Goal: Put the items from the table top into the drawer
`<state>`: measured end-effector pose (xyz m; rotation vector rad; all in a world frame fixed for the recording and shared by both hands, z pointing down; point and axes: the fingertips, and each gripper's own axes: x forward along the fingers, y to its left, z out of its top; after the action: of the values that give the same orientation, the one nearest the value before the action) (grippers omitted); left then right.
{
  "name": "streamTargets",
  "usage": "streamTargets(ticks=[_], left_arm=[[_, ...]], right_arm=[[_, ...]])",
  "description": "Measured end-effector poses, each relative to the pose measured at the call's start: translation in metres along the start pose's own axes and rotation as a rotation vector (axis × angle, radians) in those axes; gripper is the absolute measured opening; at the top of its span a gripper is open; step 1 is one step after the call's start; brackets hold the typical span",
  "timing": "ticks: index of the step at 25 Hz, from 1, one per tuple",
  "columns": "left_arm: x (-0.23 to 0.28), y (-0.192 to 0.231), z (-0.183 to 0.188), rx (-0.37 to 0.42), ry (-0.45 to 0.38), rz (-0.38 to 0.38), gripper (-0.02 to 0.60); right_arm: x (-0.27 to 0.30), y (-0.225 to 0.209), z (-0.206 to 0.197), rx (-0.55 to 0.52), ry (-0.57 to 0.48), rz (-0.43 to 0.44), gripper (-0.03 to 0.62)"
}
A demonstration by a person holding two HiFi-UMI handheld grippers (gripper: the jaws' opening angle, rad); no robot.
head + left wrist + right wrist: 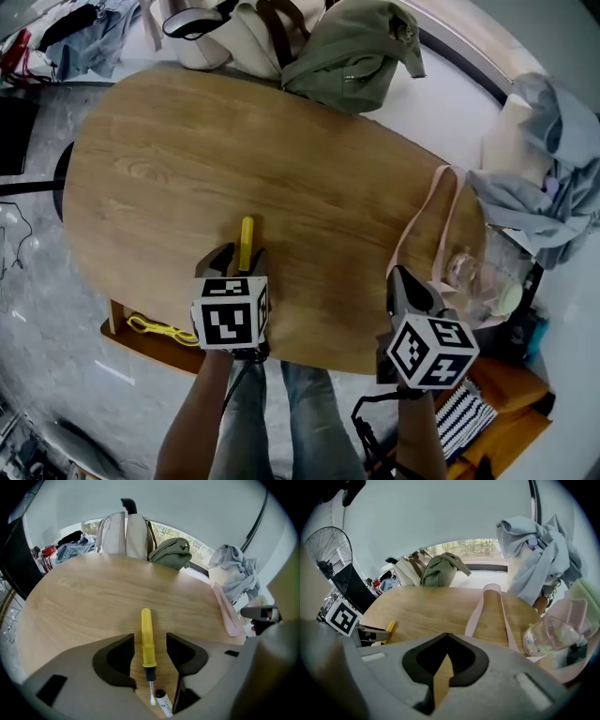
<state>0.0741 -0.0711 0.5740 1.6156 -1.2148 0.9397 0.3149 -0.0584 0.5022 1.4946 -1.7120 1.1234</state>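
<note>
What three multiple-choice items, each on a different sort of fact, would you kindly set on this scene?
1. Where is the yellow screwdriver? A on a chair; B on the table between the left tongs' jaws; C on the floor.
2. What colour is the strap on the table? A blue; B black; C pink.
3. The right tongs are: A shut, empty; B wide open; C shut on a cup.
Answers: B, it lies between parted jaws; C, it shows pink; A, the jaws meet on nothing.
</note>
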Motion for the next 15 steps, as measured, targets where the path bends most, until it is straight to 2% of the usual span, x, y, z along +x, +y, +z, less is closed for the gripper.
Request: streamTargets(ticks=[5, 9, 15], left_arm=[[0.0034, -0.0003, 0.0023, -0.008, 0.004, 0.005, 0.209], [0.0042, 0.0044, 0.0021, -0.020, 0.007, 0.021, 0.135], [0.0065, 0.0068, 0.0025, -0.029, 0.014, 0.023, 0.097]], right_arm=[[0.0019, -0.0035, 0.0038, -0.004, 0.002, -0.001, 0.005], [0.0032, -0.0014, 0.0033, -0.011, 0.008, 0.004, 0.005], [0.0036, -0.0007, 0.0013, -0.001, 0.011, 0.007, 0.005]])
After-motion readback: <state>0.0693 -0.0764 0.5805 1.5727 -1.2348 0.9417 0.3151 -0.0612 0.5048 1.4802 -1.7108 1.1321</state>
